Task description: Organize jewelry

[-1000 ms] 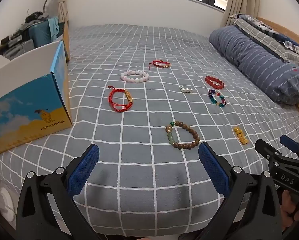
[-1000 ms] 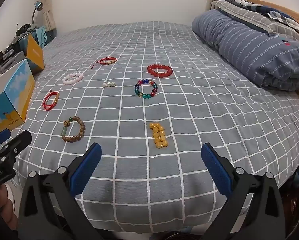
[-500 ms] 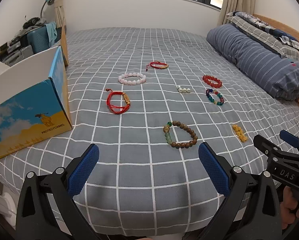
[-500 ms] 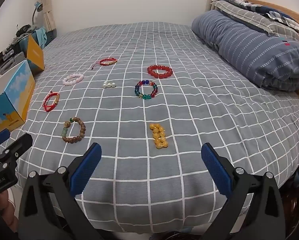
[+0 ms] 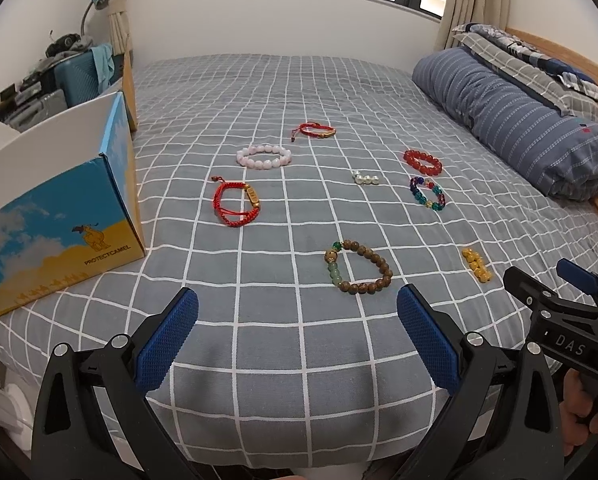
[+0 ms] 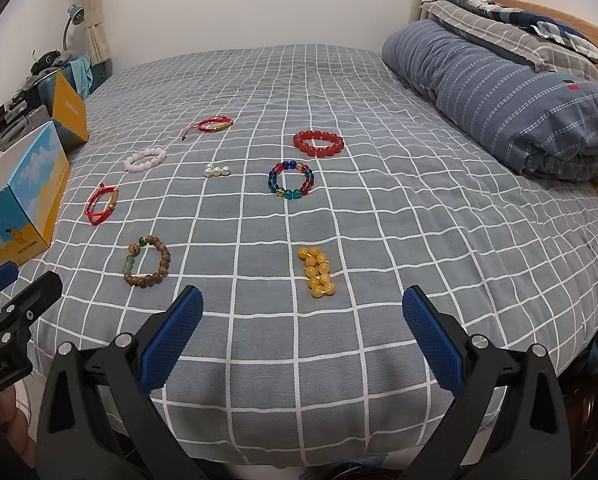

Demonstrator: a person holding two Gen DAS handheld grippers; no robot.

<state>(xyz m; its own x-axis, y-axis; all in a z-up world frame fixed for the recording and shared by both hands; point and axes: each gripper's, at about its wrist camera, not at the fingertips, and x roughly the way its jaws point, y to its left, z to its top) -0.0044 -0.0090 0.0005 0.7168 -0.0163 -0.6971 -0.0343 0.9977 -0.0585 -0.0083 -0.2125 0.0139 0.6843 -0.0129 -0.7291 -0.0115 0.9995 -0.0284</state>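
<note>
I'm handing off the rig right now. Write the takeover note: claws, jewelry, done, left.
Left claw: open, holding nothing, at the bed's near edge.
Right claw: open, holding nothing, beside it.
Jewelry: eight pieces lie apart on the grid bedspread; nearest are the wooden bead bracelet and the yellow bead bracelet.
The open blue box stands at the left; its inside is not visible.
Done: no piece picked up.
Left: all eight pieces.

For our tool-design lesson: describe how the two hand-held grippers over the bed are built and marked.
Both match. The left hand-held gripper and the right hand-held gripper each have two black plastic arms with silver rivets, tipped with blue textured pads. The right one's body carries white lettering, "DAS". No cables or sleeves are visible.
</note>
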